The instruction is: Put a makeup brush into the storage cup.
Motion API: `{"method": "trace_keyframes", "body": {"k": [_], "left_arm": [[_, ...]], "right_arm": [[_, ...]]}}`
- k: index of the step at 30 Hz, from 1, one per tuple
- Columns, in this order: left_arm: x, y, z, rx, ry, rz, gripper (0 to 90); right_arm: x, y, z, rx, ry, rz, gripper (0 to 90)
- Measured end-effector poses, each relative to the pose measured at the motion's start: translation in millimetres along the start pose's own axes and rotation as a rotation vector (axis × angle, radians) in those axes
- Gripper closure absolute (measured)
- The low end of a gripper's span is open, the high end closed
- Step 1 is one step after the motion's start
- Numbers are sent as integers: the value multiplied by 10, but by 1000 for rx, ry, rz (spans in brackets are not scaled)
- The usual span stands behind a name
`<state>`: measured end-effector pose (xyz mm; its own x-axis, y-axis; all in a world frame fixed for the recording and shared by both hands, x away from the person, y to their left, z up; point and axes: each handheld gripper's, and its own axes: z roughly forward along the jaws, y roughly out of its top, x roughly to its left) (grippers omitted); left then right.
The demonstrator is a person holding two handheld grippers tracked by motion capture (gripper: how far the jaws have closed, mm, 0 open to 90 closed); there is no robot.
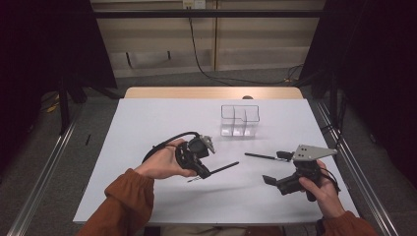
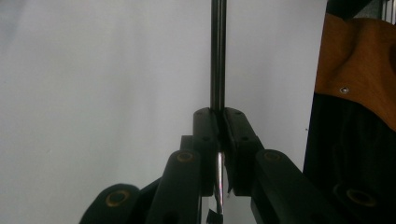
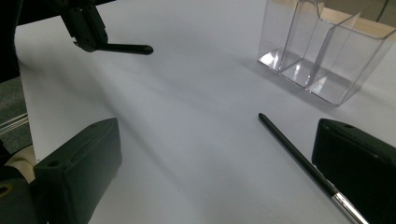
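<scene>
My left tongs (image 1: pixel 204 169) are clenched on a thin dark brush (image 1: pixel 222 168). In the left gripper view the two jaws press on its shaft (image 2: pixel 217 56), which runs straight out beyond them over the white surface (image 2: pixel 102 84); a short shiny length shows below the grip, between the jaws. From the high view, this brush sticks out to the right of my left hand (image 1: pixel 164 164), held clear above the surface (image 1: pixel 157 123) with its shadow beneath it. My orange sleeve (image 1: pixel 125 196) comes in from the bottom left.

My right tongs (image 1: pixel 277 167) are released. In the right gripper view both jaws stand wide apart, with nothing between them but bare surface. A second brush (image 3: pixel 299 158) lies flat on the surface just beside the right-hand jaw in that view, its dark handle end pointing away from the tongs and its metal ferrule (image 3: pixel 348 207) near the bottom edge. From the high view, this second brush (image 1: pixel 260 157) lies at the far jaw of the right tongs; whether they touch I cannot tell.

A clear plastic holder (image 1: pixel 239 120) with several compartments stands upright toward the far side of the surface, well apart from both tongs. Its compartments look empty in the right gripper view (image 3: pixel 322 51). Both brushes are outside it.
</scene>
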<state>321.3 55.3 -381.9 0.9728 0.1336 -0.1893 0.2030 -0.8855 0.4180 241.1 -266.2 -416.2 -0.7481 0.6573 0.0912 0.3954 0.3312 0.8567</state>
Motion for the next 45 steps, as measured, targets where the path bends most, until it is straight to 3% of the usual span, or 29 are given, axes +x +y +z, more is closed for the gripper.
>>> {"method": "trace_keyframes", "body": {"k": [2,4,5,11,25,30,35,42,43,45], "left_arm": [[-1,1,1,6,-5,3,844],[-5,4,7,9,-6,9,843],[-10,5,10,8,-4,10,843],[-22,16,18,14,-1,18,844],[-46,69,64,37,3,28,844],[-64,102,129,55,3,37,844],[-75,122,106,61,-11,43,843],[-72,128,91,87,-5,70,843],[-87,128,101,75,-7,49,843],[-96,131,120,75,-2,51,843]], "right_arm": [[-17,83,11,41,47,14,9],[-28,164,42,75,132,13,15],[-25,198,60,86,145,5,18],[-3,356,189,146,172,-44,20],[97,652,484,350,317,-147,29],[119,734,596,429,334,-215,34],[137,787,682,482,383,-262,29],[196,900,777,581,381,-303,75],[193,910,788,590,385,-310,94],[198,935,816,615,399,-324,176]]}}
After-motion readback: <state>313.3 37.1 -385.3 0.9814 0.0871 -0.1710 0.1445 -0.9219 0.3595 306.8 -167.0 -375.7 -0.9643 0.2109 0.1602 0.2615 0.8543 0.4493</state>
